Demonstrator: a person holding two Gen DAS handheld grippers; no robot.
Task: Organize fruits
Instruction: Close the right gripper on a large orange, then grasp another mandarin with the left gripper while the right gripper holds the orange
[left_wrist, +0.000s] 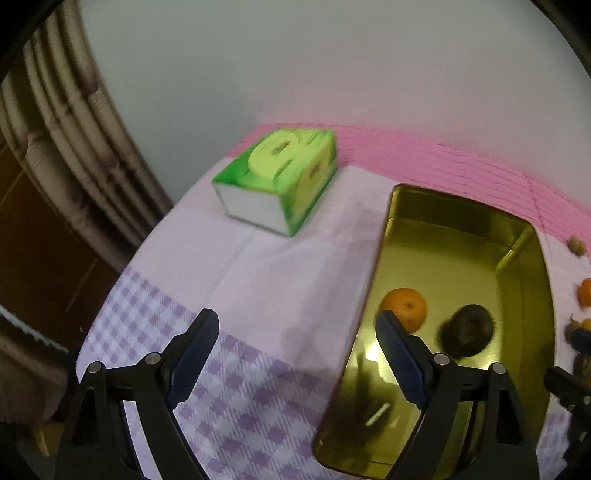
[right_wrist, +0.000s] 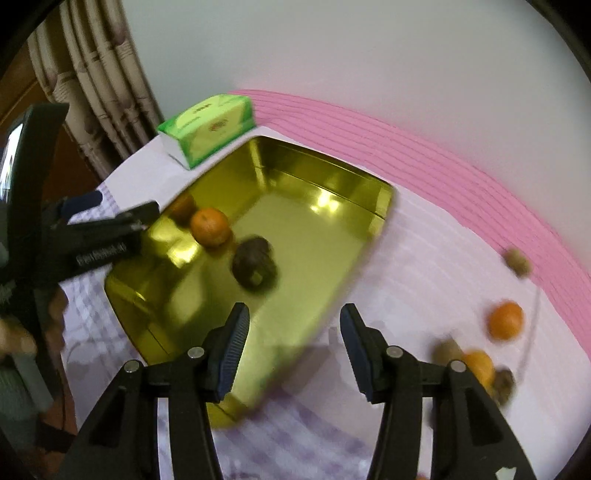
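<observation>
A gold metal tin (left_wrist: 458, 229) (right_wrist: 295, 173) lies open on the table. In it sit an orange (left_wrist: 404, 308) (right_wrist: 210, 226) and a dark brown fruit (left_wrist: 467, 330) (right_wrist: 255, 266). My left gripper (left_wrist: 295, 354) is open and empty, over the cloth at the tin's left rim. My right gripper (right_wrist: 291, 347) is open and empty, over the tin's near right rim. To the right on the cloth lie an orange (right_wrist: 505, 319), another orange (right_wrist: 478, 363), and brownish fruits (right_wrist: 519, 261) (right_wrist: 504, 382).
A green tissue box (left_wrist: 280, 181) (right_wrist: 210, 127) stands behind the tin to the left. The table has a lilac checked cloth (left_wrist: 229, 406) with a pink band (right_wrist: 443, 155) along a white wall. Curtains (left_wrist: 62, 122) hang at left. The left gripper (right_wrist: 99, 236) shows at the tin's left.
</observation>
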